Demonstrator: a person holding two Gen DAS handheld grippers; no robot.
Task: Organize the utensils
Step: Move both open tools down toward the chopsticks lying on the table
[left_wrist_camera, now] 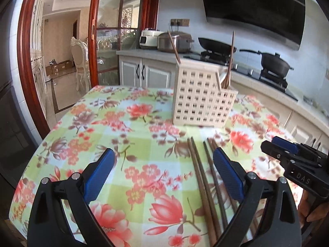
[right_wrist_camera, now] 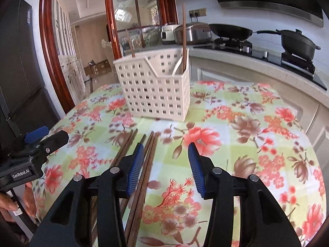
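The near ends of the chopsticks (left_wrist_camera: 202, 177) run out of frame under both tongs; about five lie on the desk (left_wrist_camera: 144, 123), the exact count unclear. Left tongs (left_wrist_camera: 162, 175) gape wide, empty, chopsticks beside the right pad. Right tongs (right_wrist_camera: 165, 170) stand half-open over two. One basket (right_wrist_camera: 156, 90) behind holds two upright sticks.

Both wrist views face the basket (left_wrist_camera: 202, 96) across the table (right_wrist_camera: 257, 144).

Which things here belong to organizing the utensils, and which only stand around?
Belong:
- brown wooden chopsticks lying on the floral tablecloth
- cream perforated plastic utensil holder

Only around:
- black wok
- black lidded pot
- steel rice cooker
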